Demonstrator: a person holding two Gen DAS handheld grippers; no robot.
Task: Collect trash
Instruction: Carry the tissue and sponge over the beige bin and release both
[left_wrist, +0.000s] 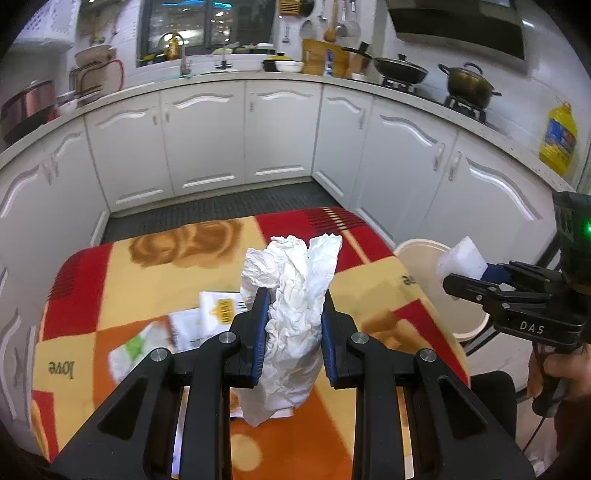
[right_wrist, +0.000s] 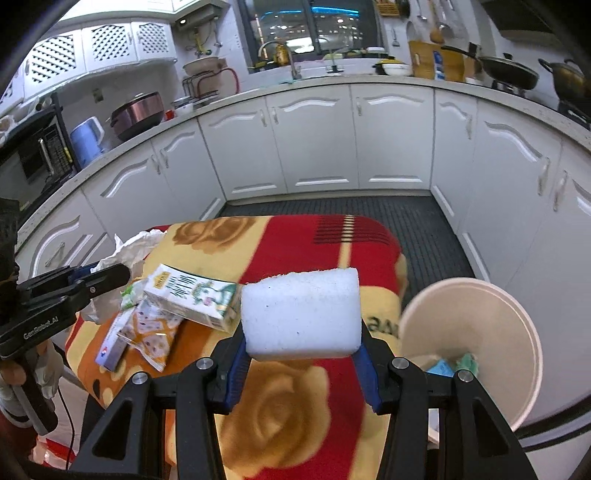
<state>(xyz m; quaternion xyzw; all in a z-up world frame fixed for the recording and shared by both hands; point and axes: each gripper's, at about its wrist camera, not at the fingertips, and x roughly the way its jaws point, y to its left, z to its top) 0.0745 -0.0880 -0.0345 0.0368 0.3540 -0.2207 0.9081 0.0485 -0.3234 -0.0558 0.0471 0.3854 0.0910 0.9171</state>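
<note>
The left claw (left_wrist: 293, 325) is clamped on a crumpled white tissue (left_wrist: 291, 291), its blue pads pressing both sides, and the wad hangs above the table (left_wrist: 147, 266), which is covered by a red, orange and yellow blanket. The right claw (right_wrist: 301, 345) is clamped on a white foam block (right_wrist: 301, 314), gripped at its two ends and held off the table near the right edge. Beside that edge stands a cream bin (right_wrist: 517, 332) with a few scraps at its bottom; the block is just left of its rim, not over the opening. On the table's left part lie a green-and-white carton (right_wrist: 192, 297), a patterned wrapper (right_wrist: 153, 334) touching it, and a small flat box (right_wrist: 112, 349) at the wrapper's side. A hand (left_wrist: 554, 373) grips the right claw's handle.
</note>
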